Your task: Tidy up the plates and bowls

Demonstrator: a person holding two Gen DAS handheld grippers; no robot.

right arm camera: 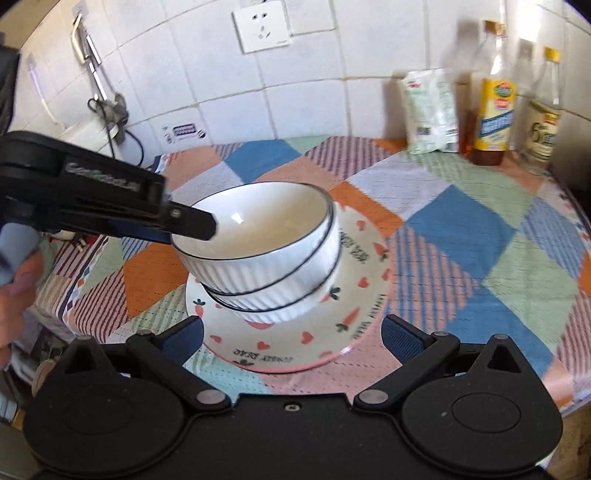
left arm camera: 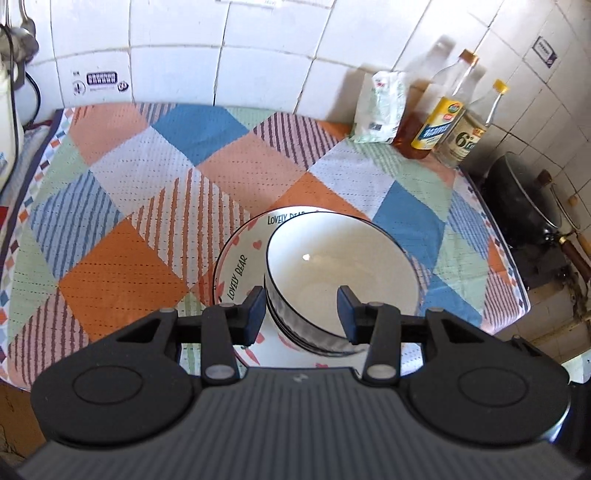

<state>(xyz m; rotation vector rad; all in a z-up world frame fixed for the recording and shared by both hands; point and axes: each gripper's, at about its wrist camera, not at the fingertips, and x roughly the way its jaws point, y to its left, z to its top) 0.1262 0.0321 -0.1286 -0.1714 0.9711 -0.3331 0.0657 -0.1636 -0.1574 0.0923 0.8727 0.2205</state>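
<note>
A stack of nested white ribbed bowls (left arm camera: pixel 343 258) with dark rims stands on a white "Lovely Bear" plate (left arm camera: pixel 240 258) printed with hearts and carrots, on a patchwork cloth. My left gripper (left arm camera: pixel 301 312) is open and straddles the top bowl's near rim, one blue pad outside the wall and the other inside the bowl. In the right wrist view that left gripper (right arm camera: pixel 199 225) reaches in from the left onto the rim of the bowls (right arm camera: pixel 258 236), which lean slightly. My right gripper (right arm camera: pixel 293 339) is open, its pads on either side of the near edge of the plate (right arm camera: pixel 295 343), holding nothing.
Several bottles (left arm camera: pixel 439 122) and a white bag (left arm camera: pixel 378 107) stand at the back right against the tiled wall. A dark wok (left arm camera: pixel 517 199) sits past the cloth's right edge. Utensils (right arm camera: pixel 96 74) hang at the left wall, with a socket (right arm camera: pixel 260 26) above. A person's hand (right arm camera: pixel 14 288) is at the left.
</note>
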